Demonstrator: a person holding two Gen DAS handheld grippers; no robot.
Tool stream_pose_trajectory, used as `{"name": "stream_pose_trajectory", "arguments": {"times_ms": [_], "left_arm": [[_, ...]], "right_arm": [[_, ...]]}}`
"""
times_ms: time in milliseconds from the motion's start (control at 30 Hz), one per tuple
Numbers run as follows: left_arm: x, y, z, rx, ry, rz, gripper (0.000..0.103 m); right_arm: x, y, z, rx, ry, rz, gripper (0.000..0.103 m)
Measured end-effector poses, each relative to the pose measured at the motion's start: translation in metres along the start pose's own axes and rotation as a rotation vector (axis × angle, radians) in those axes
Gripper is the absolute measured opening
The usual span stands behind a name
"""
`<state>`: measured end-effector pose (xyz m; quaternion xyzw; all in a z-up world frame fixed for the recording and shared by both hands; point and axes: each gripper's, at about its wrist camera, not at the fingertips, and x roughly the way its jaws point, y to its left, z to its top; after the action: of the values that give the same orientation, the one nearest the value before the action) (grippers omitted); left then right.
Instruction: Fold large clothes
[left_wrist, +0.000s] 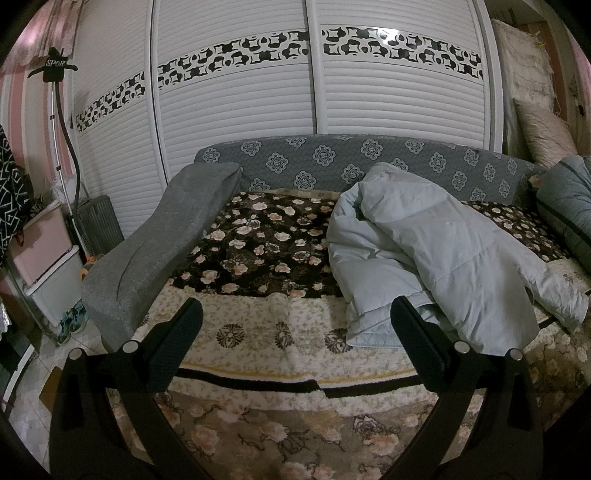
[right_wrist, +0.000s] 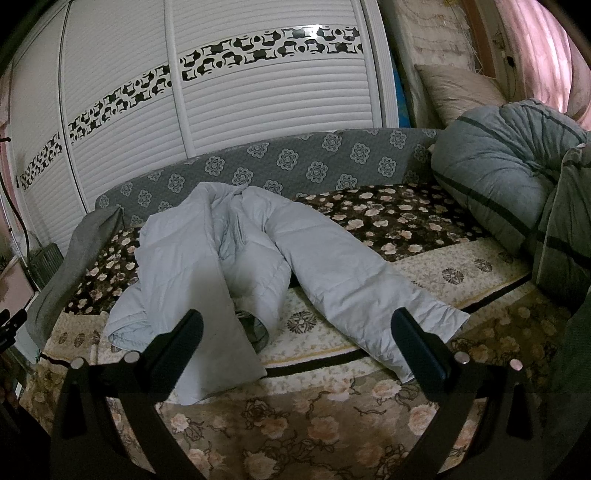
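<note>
A pale blue padded garment (right_wrist: 258, 258) lies crumpled on the sofa bed (right_wrist: 332, 417), well in front of the grey patterned backrest (right_wrist: 295, 162). From the right wrist view, one long padded part runs from the garment's bunched middle toward the front edge of the bed, and a second broad part drapes down on the side nearer the grey armrest (right_wrist: 62, 266). Between these two parts a dark opening shows, though what it is cannot be told. The garment rests partly on the dark floral blanket (left_wrist: 258, 243) and partly on the cream patterned band in front of it.

The left gripper (left_wrist: 295, 332) hovers above the front of the bed, its two fingers spread wide with nothing between them; the garment (left_wrist: 436, 251) lies beyond its finger on the side away from the armrest. The right gripper (right_wrist: 295, 332) also stands wide apart and holds nothing, with the garment's two parts reaching toward its fingers.

Behind the backrest stands a white slatted wardrobe (left_wrist: 236, 110). At the bed's end away from the armrest sits a bundled grey-blue quilt (right_wrist: 498, 166), with a beige pillow (right_wrist: 454, 88) behind it.
</note>
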<state>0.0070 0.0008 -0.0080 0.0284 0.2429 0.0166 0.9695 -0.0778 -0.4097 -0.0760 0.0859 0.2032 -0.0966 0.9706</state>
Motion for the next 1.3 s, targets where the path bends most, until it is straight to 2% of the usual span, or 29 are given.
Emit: {"name": "stream_pose_trajectory", "arguments": {"times_ms": [67,200,267,333,400,467,533,633,700,800,867,933,1067,1133,1267,1300], "left_arm": [[-0.001,0.0,0.0,-0.001,-0.005,0.003,0.1],[-0.011,0.005,0.001,-0.02,-0.078,-0.01,0.1],[-0.008,0.005,0.005,-0.014,-0.07,-0.021,0.1],[-0.003,0.003,0.011,-0.007,-0.076,0.008,0.1],[0.005,-0.005,0.019,0.025,-0.091,0.085,0.1],[0.016,-0.017,0.03,0.056,-0.089,0.12,0.1],[0.024,-0.03,0.041,0.053,-0.067,0.093,0.1],[0.04,-0.052,0.05,0.029,-0.014,0.01,0.1],[0.046,-0.07,0.047,0.022,0.021,-0.027,0.1],[0.06,-0.1,0.031,0.065,0.106,-0.143,0.1],[0.071,-0.113,0.024,0.107,0.137,-0.131,0.1],[0.083,-0.119,0.024,0.132,0.135,-0.087,0.1],[0.111,-0.114,0.037,0.059,0.129,-0.058,0.1],[0.126,-0.119,0.043,0.039,0.133,-0.06,0.1],[0.166,-0.131,0.045,0.05,0.183,-0.114,0.1],[0.174,-0.135,0.046,0.051,0.197,-0.117,0.1]], "right_arm": [[0.002,-0.001,-0.002,-0.001,0.001,0.0,0.101],[0.006,-0.001,-0.001,-0.003,0.029,0.005,0.101],[0.01,-0.002,0.004,0.007,0.062,0.022,0.101],[0.012,-0.002,0.013,0.01,0.058,0.033,0.101],[0.013,0.006,0.027,-0.036,0.009,-0.012,0.101],[0.015,0.014,0.044,-0.069,-0.037,-0.036,0.101],[0.021,0.023,0.066,-0.082,-0.061,-0.033,0.101],[0.035,0.039,0.098,-0.116,-0.076,-0.035,0.101],[0.043,0.046,0.114,-0.125,-0.096,-0.021,0.101],[0.06,0.06,0.134,-0.15,-0.124,0.004,0.101],[0.073,0.066,0.14,-0.169,-0.129,0.014,0.101],[0.088,0.067,0.142,-0.193,-0.126,0.022,0.101],[0.121,0.052,0.132,-0.222,-0.109,-0.024,0.101],[0.139,0.038,0.125,-0.225,-0.06,-0.057,0.101],[0.163,0.014,0.12,-0.223,-0.006,-0.169,0.101],[0.17,0.007,0.119,-0.201,0.019,-0.166,0.101]]}}
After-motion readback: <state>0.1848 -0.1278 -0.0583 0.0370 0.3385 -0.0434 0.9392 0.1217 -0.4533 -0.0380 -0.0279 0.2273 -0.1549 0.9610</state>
